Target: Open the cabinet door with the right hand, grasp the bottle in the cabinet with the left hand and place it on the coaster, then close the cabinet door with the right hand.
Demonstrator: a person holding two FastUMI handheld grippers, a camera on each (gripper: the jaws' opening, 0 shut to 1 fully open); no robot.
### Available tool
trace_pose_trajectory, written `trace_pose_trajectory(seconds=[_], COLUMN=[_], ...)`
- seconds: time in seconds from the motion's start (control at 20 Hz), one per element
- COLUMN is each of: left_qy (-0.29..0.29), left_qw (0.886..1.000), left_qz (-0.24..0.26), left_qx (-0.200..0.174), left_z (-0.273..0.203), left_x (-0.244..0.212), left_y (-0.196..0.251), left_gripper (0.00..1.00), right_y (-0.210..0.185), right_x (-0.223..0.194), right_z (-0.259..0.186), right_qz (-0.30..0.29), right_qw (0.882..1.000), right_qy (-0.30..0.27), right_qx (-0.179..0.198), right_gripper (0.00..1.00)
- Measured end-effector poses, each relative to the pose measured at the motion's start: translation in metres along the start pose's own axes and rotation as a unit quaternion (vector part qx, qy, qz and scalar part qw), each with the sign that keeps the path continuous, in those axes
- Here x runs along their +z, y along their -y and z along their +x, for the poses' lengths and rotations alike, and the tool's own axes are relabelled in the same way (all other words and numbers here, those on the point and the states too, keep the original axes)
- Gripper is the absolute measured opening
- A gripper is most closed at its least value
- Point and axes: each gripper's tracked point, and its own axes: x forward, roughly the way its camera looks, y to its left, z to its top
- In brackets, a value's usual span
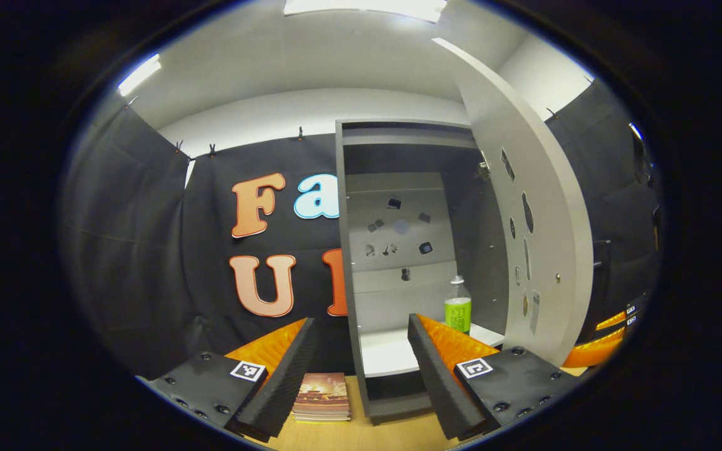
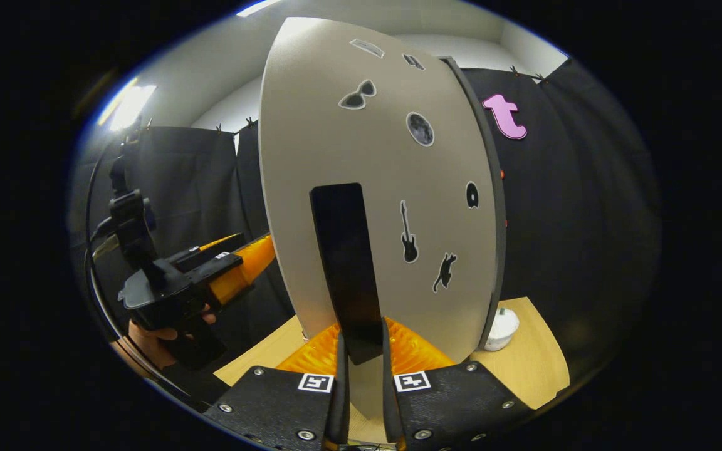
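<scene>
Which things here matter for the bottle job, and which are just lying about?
Job:
bottle standing in the cabinet
open cabinet door, its handle clamped by the right gripper
left gripper, open

Lying about:
stack of books
small white object behind the door

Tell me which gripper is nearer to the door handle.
Right. The right gripper is clamped on the door handle. The left gripper is open, facing the cabinet's inside and the bottle, away from the handle.
</scene>
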Motion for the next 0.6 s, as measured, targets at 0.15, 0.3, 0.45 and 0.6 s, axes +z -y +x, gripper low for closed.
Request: trace_pose_trajectory(seconds=[0.15, 0.3, 0.45, 0.6], left_qy=[-0.004, -0.006, -0.009, -0.012], left_qw=[1.000, 1.000, 0.999, 0.999], left_qz=[-0.003, -0.006, -0.008, -0.010], left_qx=[-0.009, -0.020, -0.032, -0.042], left_z=[0.005, 0.012, 0.016, 0.020], left_x=[-0.002, -0.004, -0.006, -0.007], left_y=[0.019, 0.038, 0.056, 0.072], left_gripper=[0.95, 0.95, 0.95, 0.95], right_y=[0.003, 0.008, 0.014, 0.018], right_x=[0.000, 0.002, 0.003, 0.003], right_z=[-0.006, -0.012, -0.018, -0.019], right_qz=[0.029, 0.031, 0.042, 0.044], right_qw=[0.999, 0.999, 0.999, 0.999], right_qy=[0.002, 0.007, 0.011, 0.018], right_qx=[0.013, 0.009, 0.001, -0.006], right_gripper=[0.21, 0.22, 0.18, 0.18])
